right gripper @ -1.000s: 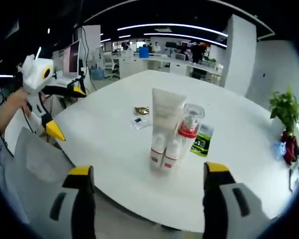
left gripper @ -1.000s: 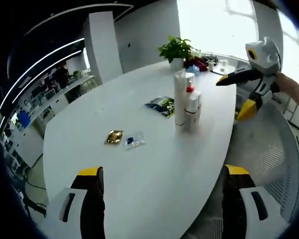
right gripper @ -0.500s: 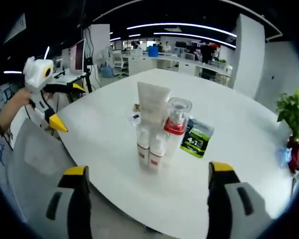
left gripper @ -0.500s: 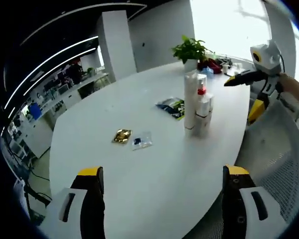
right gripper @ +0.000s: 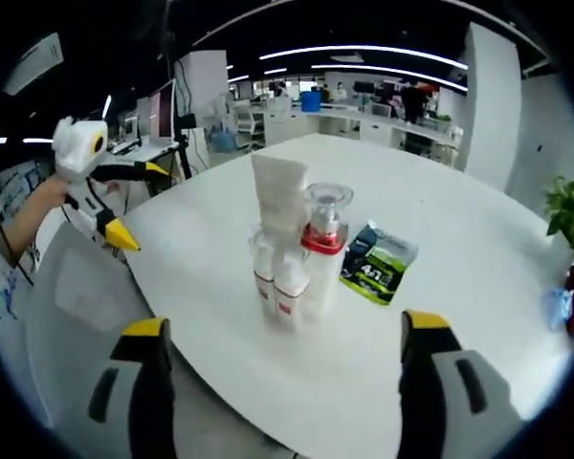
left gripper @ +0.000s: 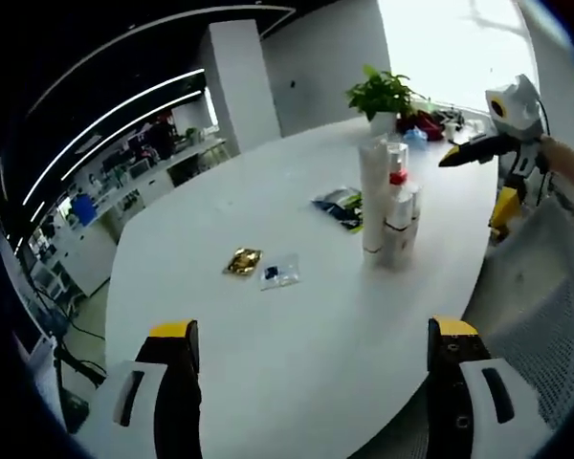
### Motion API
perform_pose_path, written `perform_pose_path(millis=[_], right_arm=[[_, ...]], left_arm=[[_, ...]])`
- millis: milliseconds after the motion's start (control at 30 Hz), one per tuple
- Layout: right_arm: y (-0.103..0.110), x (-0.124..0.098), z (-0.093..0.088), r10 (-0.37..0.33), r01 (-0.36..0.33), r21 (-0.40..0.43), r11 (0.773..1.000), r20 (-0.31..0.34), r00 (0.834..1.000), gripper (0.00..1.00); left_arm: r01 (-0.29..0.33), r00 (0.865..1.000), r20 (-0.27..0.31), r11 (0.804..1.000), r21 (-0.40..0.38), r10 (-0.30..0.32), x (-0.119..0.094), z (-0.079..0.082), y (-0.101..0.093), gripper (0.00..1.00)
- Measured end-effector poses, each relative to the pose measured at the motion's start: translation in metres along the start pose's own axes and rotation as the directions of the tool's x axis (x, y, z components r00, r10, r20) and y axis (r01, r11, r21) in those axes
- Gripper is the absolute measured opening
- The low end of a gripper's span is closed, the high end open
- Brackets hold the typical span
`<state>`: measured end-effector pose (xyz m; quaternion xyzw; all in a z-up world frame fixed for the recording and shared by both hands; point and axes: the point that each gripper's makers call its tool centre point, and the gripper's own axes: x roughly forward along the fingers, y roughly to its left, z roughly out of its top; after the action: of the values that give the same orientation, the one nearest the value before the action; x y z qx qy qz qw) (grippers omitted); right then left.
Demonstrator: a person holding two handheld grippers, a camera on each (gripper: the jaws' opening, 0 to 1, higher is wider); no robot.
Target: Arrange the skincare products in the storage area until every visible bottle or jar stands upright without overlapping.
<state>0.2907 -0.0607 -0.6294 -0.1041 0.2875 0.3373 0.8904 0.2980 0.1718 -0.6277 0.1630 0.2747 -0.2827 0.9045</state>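
1. Left gripper point(left gripper: 311, 382): jaws spread wide apart, nothing between them; positioned over the near edge of the white oval table point(left gripper: 268, 354).
2. Right gripper point(right gripper: 282, 378): jaws likewise wide apart and empty, held off the table edge. It also appears at the right of the left gripper view, jaws apart, nothing gripped, with a hand behind it.
3. Skincare cluster: 4 items stand upright, packed close together near the table edge facing the right gripper.
   - Tall white tube point(right gripper: 277, 203), standing on its cap end, at the back left of the cluster in the right gripper view.
   - Pump bottle point(right gripper: 322, 251) w/ clear cap and red collar, just beside the tube on its right.
   - 2 small white bottles point(right gripper: 277, 279) w/ red label bands, in front, touching or nearly touching each other.
4. Green-and-black sachet point(right gripper: 376, 268): lies flat just beside the cluster.
5. Gold packet point(left gripper: 242, 261) and clear packet point(left gripper: 281, 273) w/ a blue spot: lie flat side by side, well apart from the cluster.
6. Potted plant point(left gripper: 386, 96): at the far end of the table in the left gripper view.
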Motion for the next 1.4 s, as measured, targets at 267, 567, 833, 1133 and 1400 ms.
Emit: perform_pose_path(millis=[267,567,833,1133,1400], right_arm=[[-0.007,0.003,-0.004,0.003,-0.003,-0.007,1.0,-0.014,1.0,1.0],[-0.023,0.005,-0.001,-0.034,0.034,0.0,0.999,-0.008,0.999,1.0],[-0.034,0.01,-0.003,-0.04,0.04,0.01,0.999,-0.023,0.999,1.0],[-0.041,0.017,-0.003,-0.033,0.034,0.014,0.999,-0.035,0.999,1.0],[-0.048,0.02,-0.004,-0.035,0.036,0.016,0.999,-0.047,0.998,1.0]], left_arm=[[0.011,1.0,0.015,1.0,-0.009,-0.011,-0.002,0.003,-0.003,0.97],[0.038,0.999,-0.004,0.999,0.009,-0.038,0.005,0.003,0.0,0.97],[0.048,0.998,0.044,0.999,0.002,-0.048,0.009,0.014,0.003,0.95],[0.056,0.998,0.038,0.998,0.001,-0.056,0.017,0.017,0.013,0.87],[0.104,0.994,0.047,0.995,-0.012,-0.103,0.031,0.03,0.018,0.66]])
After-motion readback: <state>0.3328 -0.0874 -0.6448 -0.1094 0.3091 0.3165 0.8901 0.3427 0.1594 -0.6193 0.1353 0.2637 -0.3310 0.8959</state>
